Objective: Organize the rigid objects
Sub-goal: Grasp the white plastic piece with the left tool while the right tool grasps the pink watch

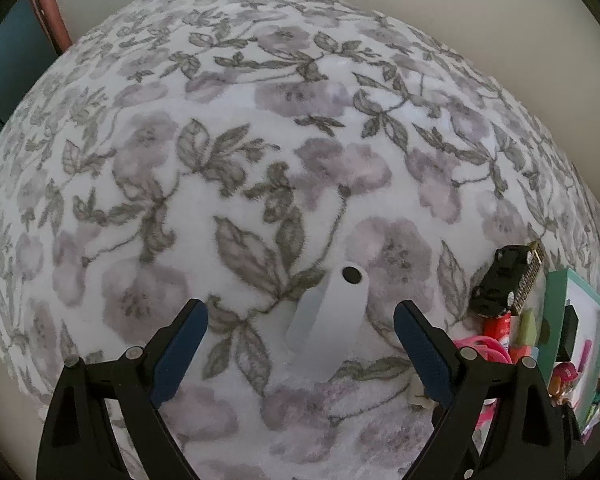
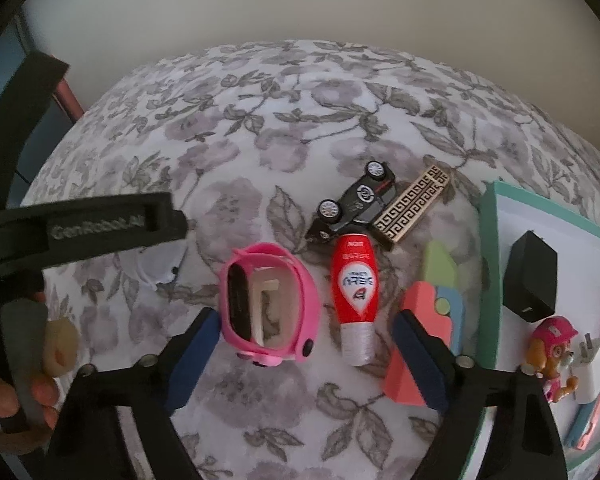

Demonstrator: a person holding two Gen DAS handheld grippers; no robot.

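Observation:
A white flat device point(image 1: 332, 320) with a black dot lies on the floral blanket point(image 1: 260, 120), between the wide-apart fingers of my left gripper point(image 1: 300, 306), which is open and pointing down at it. In the right wrist view my right gripper point(image 2: 306, 316) is open over a pink watch band point(image 2: 268, 312) and a red bottle point(image 2: 354, 284) with a white cap. Both lie between its fingers, and the pads press on neither. The left gripper point(image 2: 100, 224) shows at the left and partly hides the white device point(image 2: 160, 270).
A black toy car point(image 2: 356, 204) lies on its side beside a gold patterned bar point(image 2: 412, 208). A coral block point(image 2: 410, 340) and green and blue pieces sit by a teal-rimmed tray point(image 2: 488, 280) that holds a black adapter point(image 2: 530, 276), a pup figure point(image 2: 552, 352) and a white plug. A hand point(image 2: 16, 392) grips the left handle.

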